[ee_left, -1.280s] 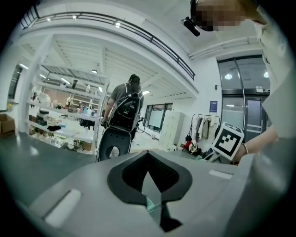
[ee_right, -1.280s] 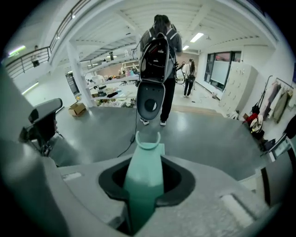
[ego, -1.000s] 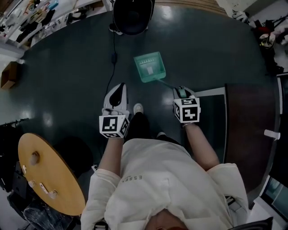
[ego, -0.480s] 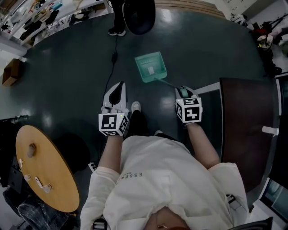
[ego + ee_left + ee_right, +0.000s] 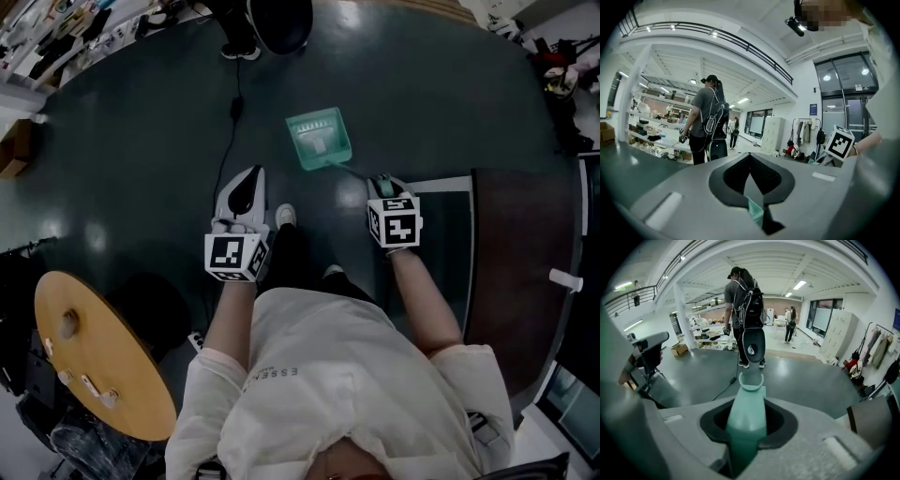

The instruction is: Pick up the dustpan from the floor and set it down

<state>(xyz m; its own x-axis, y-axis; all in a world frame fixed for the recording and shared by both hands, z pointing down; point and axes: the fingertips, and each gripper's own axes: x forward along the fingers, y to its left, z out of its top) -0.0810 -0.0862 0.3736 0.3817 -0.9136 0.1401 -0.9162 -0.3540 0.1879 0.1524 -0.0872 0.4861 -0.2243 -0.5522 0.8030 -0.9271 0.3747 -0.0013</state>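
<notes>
Smooth teal plastic dustpan (image 5: 319, 139), glossy floor (image 5: 141, 122); wood tbl (image 5: 103, 361)

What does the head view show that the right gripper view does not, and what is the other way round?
Only the head view shows the dustpan's green pan and the round wooden table. Only the right gripper view shows the right gripper with its jaws shut on the handle, the ring end beyond them, and white lockers. Both show that handle, the standing person and the floor cable.
</notes>
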